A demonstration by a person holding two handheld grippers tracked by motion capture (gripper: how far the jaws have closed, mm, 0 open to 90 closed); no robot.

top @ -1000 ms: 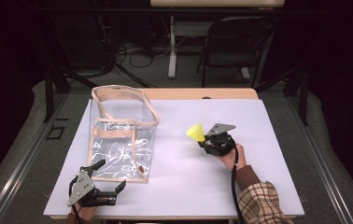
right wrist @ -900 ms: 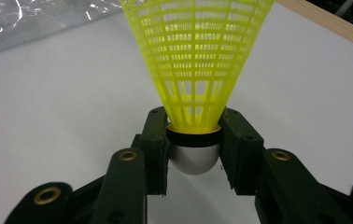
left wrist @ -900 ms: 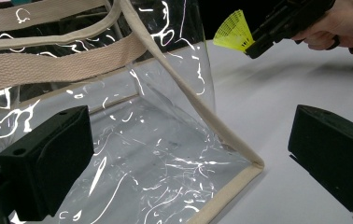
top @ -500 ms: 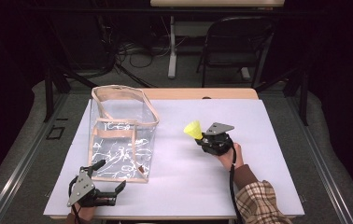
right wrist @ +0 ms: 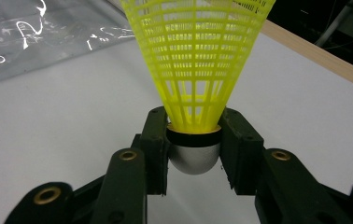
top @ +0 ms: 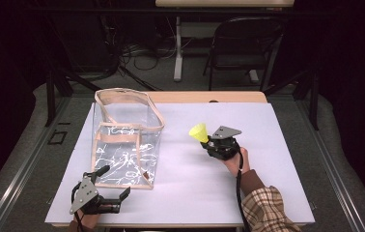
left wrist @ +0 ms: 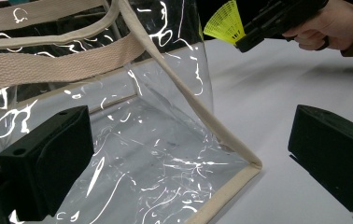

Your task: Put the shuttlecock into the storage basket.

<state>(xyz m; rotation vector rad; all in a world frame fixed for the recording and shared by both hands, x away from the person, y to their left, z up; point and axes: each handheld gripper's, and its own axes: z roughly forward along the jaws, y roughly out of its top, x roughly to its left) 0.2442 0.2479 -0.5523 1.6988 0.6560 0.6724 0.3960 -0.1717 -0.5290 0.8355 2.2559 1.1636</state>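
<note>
Yellow plastic mesh flares out from the shuttlecock [right wrist: 198, 60], whose rounded silver base sits pinched between the two black fingers [right wrist: 153, 140] of the right gripper [top: 208, 140]. The fingers are clamped on that base from either side, just under a dark band where the skirt begins. In the high view the shuttlecock [top: 199, 132] is held up above the white surface [top: 267, 145], right of centre, its skirt pointing toward the bag. The hand [top: 236, 162] behind the gripper comes out of a plaid sleeve [top: 267, 210] at the bottom edge.

To the left stands a clear plastic bag [top: 125, 145] with beige webbing trim and handles, upright and open at the top, well apart from the shuttlecock. From the left gripper view, the bag's near bottom corner [left wrist: 254, 165] lies between the spread fingers, and the shuttlecock [left wrist: 226, 23] shows in the distance, gripped by the other tool.

The left gripper [top: 113, 186] rests low at the front left of the surface, just beside the bag's near edge, its fingers [left wrist: 48, 158] wide apart and holding nothing.

Beyond the surface, a dark folding chair [top: 243, 43] stands on the floor amid loose cables [top: 137, 50].
</note>
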